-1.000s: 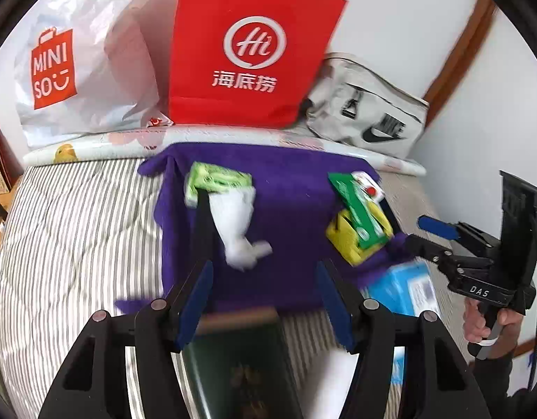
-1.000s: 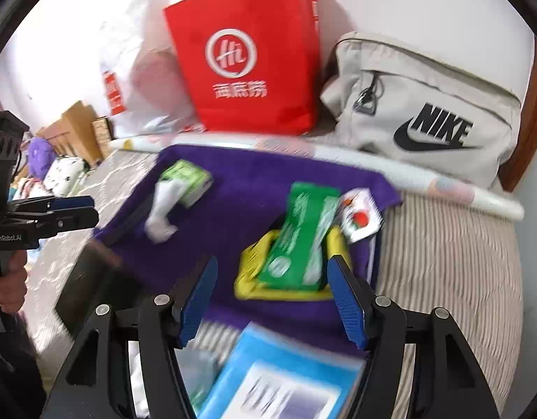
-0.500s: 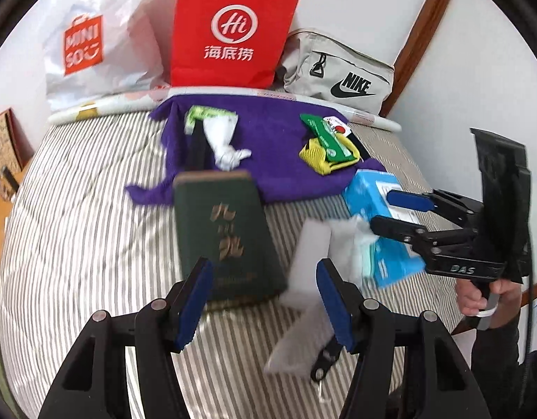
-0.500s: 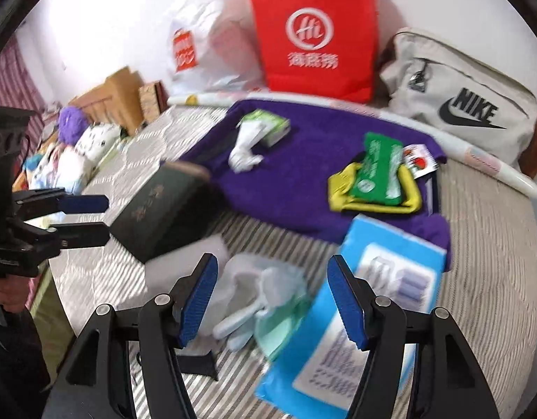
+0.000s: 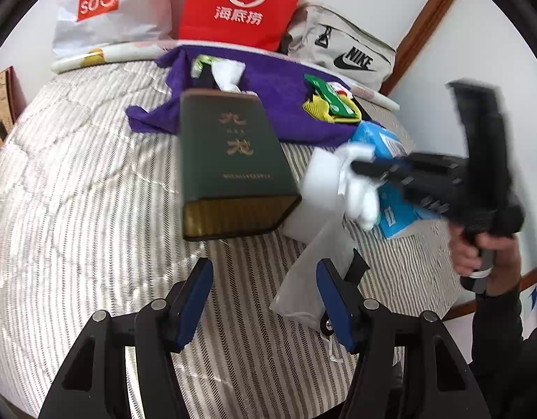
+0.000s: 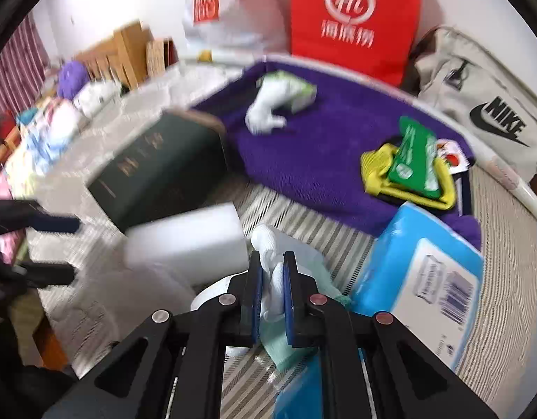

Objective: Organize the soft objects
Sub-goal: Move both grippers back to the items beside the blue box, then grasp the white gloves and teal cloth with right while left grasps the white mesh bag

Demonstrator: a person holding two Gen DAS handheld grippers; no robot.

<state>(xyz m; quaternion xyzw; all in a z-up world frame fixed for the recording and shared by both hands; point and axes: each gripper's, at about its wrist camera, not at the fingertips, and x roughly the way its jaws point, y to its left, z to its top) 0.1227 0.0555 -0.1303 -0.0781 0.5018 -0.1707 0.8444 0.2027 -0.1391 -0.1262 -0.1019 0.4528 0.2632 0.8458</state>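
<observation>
My right gripper is shut on a crumpled white soft cloth lying on the striped bed beside a white foam block; it also shows blurred in the left wrist view. My left gripper is open and empty above the striped cover, just in front of a dark green box. A purple towel behind holds a green tissue pack with white tissue and a yellow and green packet pile.
A blue package lies at the right. A clear plastic bag lies by my left gripper. A red bag, a white Miniso bag and a Nike bag stand along the wall.
Both grippers pulled back from the purple towel toward the near side of the bed. My right gripper went from open to shut on the white cloth.
</observation>
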